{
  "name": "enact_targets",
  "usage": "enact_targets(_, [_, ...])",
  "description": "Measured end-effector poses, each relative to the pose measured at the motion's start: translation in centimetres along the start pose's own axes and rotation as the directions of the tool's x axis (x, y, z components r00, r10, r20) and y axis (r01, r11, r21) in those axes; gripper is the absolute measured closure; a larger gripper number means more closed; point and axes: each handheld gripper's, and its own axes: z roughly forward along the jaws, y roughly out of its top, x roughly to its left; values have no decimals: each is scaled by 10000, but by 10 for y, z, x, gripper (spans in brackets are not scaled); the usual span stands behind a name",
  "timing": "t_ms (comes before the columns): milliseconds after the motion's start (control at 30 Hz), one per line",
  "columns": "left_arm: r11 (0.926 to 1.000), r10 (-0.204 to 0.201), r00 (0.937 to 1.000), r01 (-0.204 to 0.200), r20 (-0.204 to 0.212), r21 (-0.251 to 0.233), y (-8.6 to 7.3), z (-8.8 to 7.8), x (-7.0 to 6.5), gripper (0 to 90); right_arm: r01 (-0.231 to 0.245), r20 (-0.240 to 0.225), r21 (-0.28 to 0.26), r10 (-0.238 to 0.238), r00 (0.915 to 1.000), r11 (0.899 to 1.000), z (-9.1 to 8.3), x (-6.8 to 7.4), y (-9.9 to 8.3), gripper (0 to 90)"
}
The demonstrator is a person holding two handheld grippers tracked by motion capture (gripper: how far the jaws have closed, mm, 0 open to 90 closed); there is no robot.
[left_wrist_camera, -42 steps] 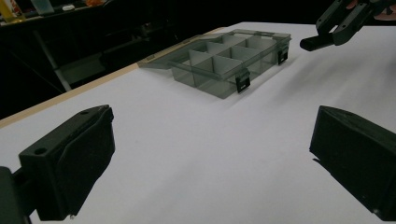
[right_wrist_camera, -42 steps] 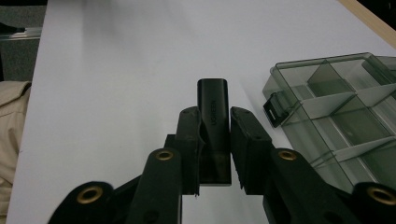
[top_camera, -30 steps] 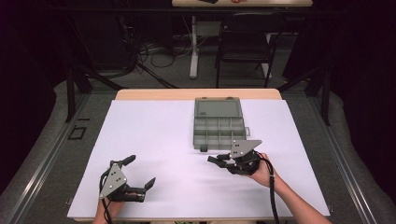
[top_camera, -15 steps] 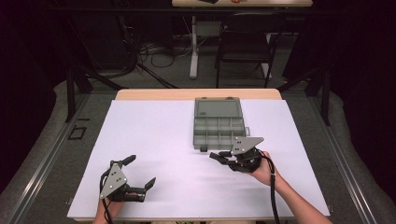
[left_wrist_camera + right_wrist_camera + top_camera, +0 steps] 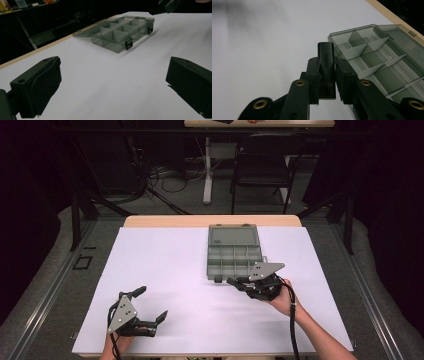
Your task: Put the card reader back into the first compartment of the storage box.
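Note:
A smoky grey compartment box (image 5: 234,262) lies open mid-table, its lid (image 5: 232,236) flat behind it. My right gripper (image 5: 233,281) hovers at the box's near left corner, shut on a small black adapter plug (image 5: 326,58) that sticks out past the fingertips. In the right gripper view the box (image 5: 377,62) sits just right of the plug, its compartments looking bare. My left gripper (image 5: 151,303) rests at the table's near left with its jaws wide open and nothing between them. The left gripper view shows the box (image 5: 122,31) farther off and the right gripper (image 5: 165,6) at the top edge.
A white sheet (image 5: 165,265) covers the table, with a wooden strip (image 5: 165,221) showing at the far edge. Beyond stand a black chair (image 5: 262,167) and table legs with cables on the floor.
My right gripper has edged slightly toward the box's near left corner, still holding the plug. The left gripper has stayed put.

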Motion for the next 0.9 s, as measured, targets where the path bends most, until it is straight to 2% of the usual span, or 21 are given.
enact_targets(900, [10000, -58, 10000, 58, -40, 11, 0, -1, 0, 1, -205, 595, 75, 200, 9980, 9998, 0, -12, 9, 739])
